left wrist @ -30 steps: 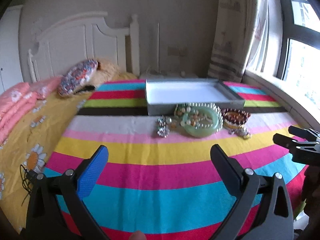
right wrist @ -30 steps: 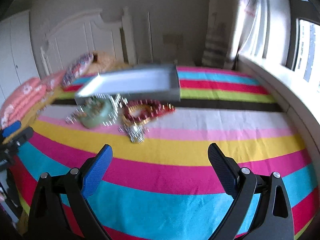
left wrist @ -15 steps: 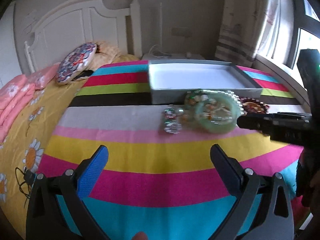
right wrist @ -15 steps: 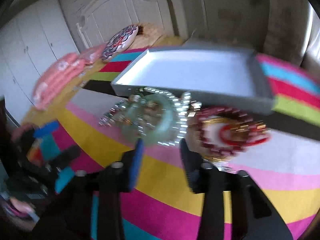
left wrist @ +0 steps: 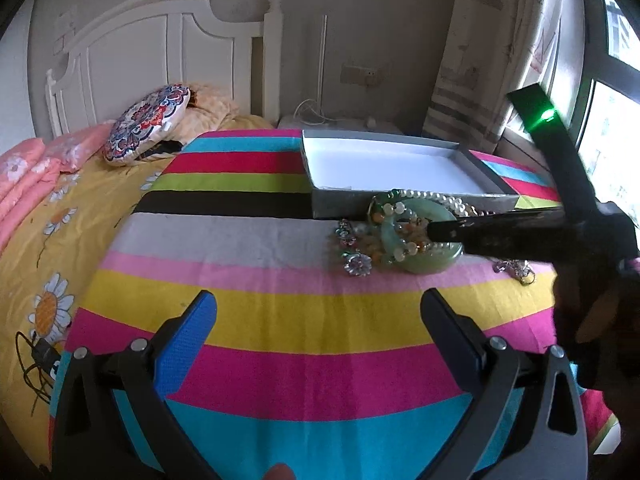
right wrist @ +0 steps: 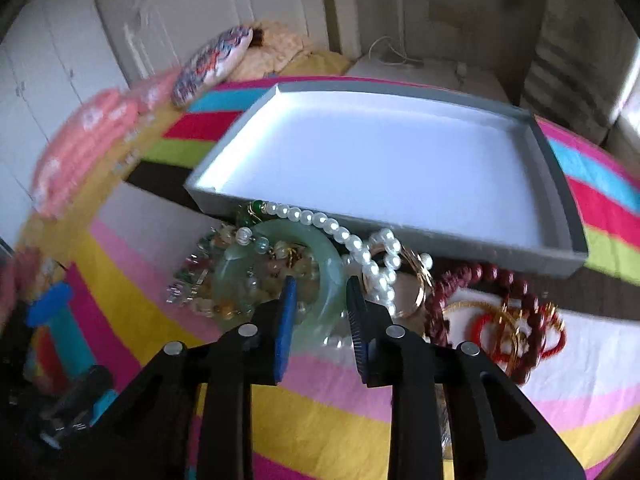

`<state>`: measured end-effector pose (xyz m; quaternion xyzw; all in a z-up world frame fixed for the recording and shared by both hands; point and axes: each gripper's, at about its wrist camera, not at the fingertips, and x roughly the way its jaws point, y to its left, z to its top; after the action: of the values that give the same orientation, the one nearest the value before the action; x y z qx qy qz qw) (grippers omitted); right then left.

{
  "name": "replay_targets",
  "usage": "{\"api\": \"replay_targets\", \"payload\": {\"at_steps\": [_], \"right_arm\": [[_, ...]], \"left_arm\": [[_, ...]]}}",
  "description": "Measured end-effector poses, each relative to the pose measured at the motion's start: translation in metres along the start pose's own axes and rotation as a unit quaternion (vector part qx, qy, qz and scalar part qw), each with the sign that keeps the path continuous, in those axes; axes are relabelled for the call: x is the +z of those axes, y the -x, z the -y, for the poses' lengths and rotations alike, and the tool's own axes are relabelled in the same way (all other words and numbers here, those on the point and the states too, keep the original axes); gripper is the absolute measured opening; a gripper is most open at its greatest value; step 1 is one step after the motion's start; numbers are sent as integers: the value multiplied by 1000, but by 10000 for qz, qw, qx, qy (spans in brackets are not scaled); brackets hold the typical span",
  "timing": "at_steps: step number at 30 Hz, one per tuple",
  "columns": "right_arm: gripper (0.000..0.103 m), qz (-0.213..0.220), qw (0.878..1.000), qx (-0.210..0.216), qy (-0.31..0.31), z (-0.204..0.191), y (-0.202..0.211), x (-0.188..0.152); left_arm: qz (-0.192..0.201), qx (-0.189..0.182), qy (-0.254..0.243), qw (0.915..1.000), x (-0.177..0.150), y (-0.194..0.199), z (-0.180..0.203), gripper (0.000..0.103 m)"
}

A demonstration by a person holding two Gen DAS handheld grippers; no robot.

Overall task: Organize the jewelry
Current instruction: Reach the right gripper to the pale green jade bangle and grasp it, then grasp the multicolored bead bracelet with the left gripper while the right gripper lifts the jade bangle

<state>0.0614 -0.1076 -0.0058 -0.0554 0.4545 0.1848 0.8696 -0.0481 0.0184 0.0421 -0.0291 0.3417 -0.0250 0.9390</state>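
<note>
While the left gripper [left wrist: 318, 320] gapes idle, right gripper [right wrist: 320, 294] fingers straddle (unclamped) the jade bangle [right wrist: 326, 268].

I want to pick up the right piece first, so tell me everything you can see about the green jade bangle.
The green jade bangle is a thick, smooth, pale translucent ring lying flat on the striped blanket, just before the grey tray. Mixed beads fill its centre; a pearl strand crosses its far edge. The right gripper straddles its near rim.

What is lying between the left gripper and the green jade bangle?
Only bare striped bedspread, seen in the left wrist view: nothing lies between the left gripper and the jade bangle.
</note>
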Motion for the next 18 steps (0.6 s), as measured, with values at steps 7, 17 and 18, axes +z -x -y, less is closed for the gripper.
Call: {"api": "replay_targets", "payload": {"at_steps": [7, 17, 18], "right_arm": [[15, 335, 9990, -135, 249, -3, 14, -22], [15, 570, 9979, -161, -245, 52, 64, -77], [15, 574, 9979, -158, -266, 55, 67, -80]], "left_arm": [[-27, -183, -120, 9998, -2, 2, 3, 101], [-616, -1308, -584, 9878, -6, -8, 40, 78], [-667, -1371, -787, 9852, -8, -6, 52, 78]]}}
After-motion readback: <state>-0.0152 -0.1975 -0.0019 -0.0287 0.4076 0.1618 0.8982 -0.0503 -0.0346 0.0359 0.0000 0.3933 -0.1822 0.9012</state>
